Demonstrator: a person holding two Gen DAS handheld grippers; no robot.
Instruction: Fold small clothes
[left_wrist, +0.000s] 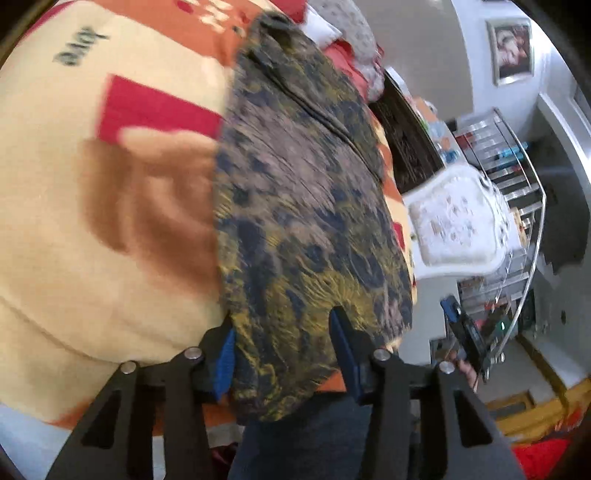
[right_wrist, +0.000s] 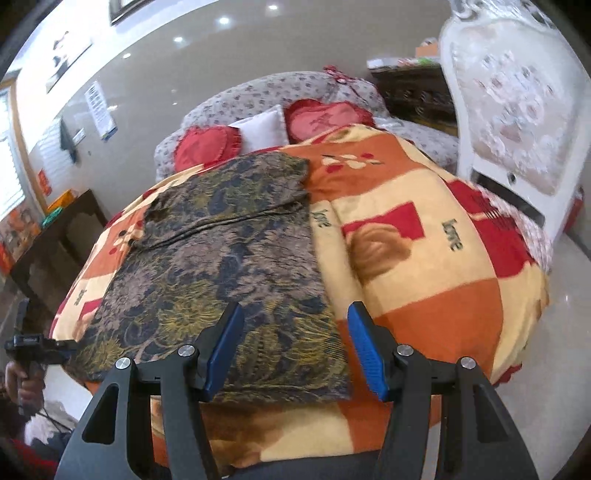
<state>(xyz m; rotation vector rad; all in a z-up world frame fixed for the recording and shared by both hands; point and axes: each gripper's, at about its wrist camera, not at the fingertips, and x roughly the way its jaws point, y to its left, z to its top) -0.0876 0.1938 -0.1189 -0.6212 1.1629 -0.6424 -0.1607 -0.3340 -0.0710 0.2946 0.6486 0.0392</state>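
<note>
Thin, limp patterned garment (right_wrist: 221, 258) lies flat on the bed quilt (right_wrist: 424, 266). Left gripper (left_wrist: 282, 350) and right gripper (right_wrist: 295, 350) both spread, straddling its near hem; pinch corners.

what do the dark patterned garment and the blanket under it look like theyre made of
Garment: thin woven or knit cloth, matte, judging by its fine crinkled ribbing and flat drape. Blanket: likely plush fleece, soft and fuzzy, with blurry print edges.

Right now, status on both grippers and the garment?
Left gripper straddles the near hem, grip unconfirmed. Right gripper open, empty, above the near edge. Patterned garment flat on the blanket. Nothing in the way.
</note>
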